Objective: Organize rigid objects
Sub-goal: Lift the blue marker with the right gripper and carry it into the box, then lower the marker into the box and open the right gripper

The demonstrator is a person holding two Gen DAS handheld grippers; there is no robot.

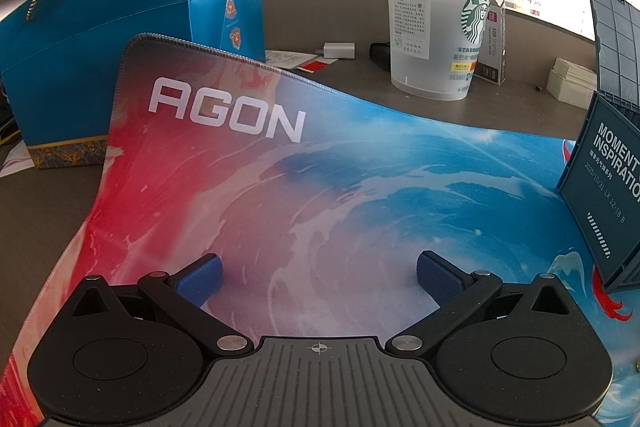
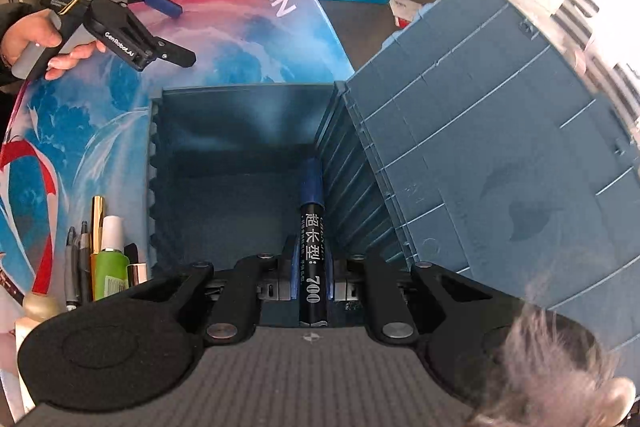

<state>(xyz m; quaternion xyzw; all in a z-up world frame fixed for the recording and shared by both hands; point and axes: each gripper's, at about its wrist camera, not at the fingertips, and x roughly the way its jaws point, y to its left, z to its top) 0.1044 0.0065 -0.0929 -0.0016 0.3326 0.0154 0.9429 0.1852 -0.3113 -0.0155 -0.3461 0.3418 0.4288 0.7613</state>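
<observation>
The right hand-held gripper is clenched on a black marker, its blue-padded fingers pinching the barrel near the middle so the blue cap end points ahead and down into the open blue storage box. Held lengthwise like this, the marker can likely slide down along the box's right inner wall, which it lies just beside. The box looks empty apart from this one marker (its floor under the gripper is hidden). Its hinged lid stands thrown back to the right, leaving the mouth free for loading.

Just outside the box's left wall, a small cluster of things waits on the mouse mat: two grey pens, one gold pen, one green bottle with a white cap, and a rounded gold piece at the edge that I cannot identify. Grouped there, they are probably next in line.

Farther off, the left hand-held gripper is released, its two pads wide apart over the mat with nothing between them; a hand holds it well clear of the box, seemingly idle. Beyond, on the bench, stand one blue gift bag and one clear plastic cup.
</observation>
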